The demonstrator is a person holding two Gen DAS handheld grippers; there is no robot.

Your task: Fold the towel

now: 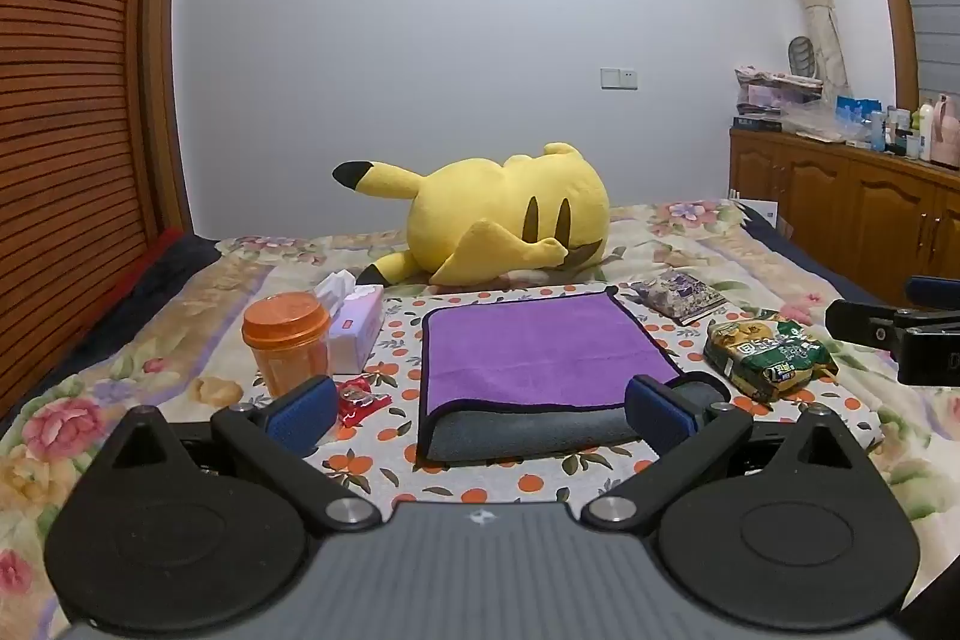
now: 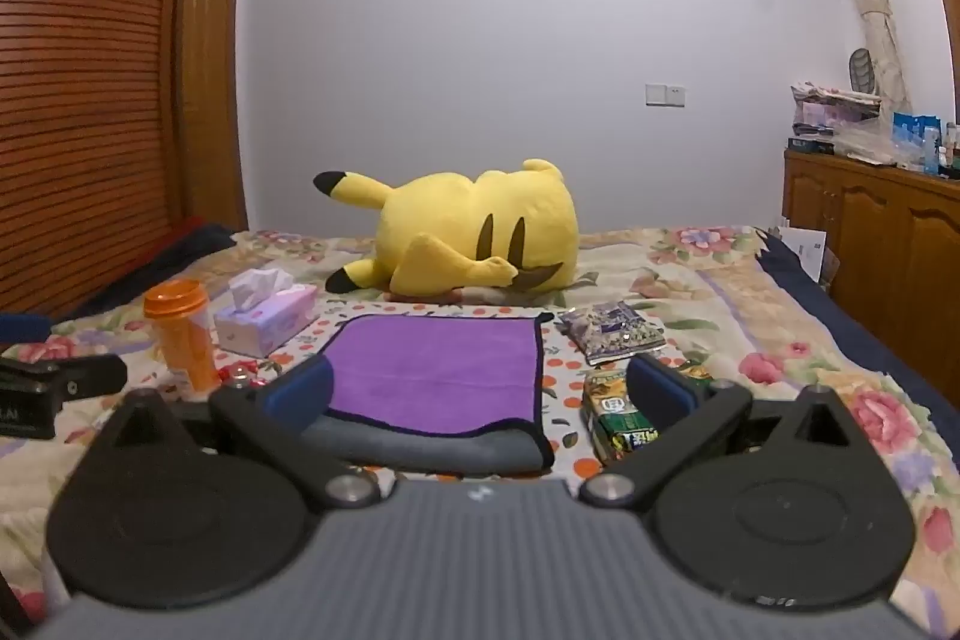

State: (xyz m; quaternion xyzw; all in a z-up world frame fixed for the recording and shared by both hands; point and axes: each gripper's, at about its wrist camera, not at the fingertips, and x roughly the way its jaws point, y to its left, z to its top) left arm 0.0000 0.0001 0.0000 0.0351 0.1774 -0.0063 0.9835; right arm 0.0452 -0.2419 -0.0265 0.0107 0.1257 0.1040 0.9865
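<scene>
The purple towel (image 1: 540, 346) lies folded on the bed (image 1: 198, 292), just ahead of both hand-held grippers: left hand-held gripper (image 1: 480, 409) and right hand-held gripper (image 2: 480, 391), jaws spread apart, holding nothing.

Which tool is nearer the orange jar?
Left. The left tool sits just right of the orange jar; the right tool is farther right, over the green packet.

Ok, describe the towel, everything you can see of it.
The towel is a soft, plush-looking rectangle, purple on its top face, grey underneath, with dark piping along the edges. It lies flat on the orange-dotted sheet on the bed, already folded over: the fold shows as a rounded grey roll at the near edge. Both open grippers, left gripper and right gripper, are near that edge, not gripping it.
</scene>
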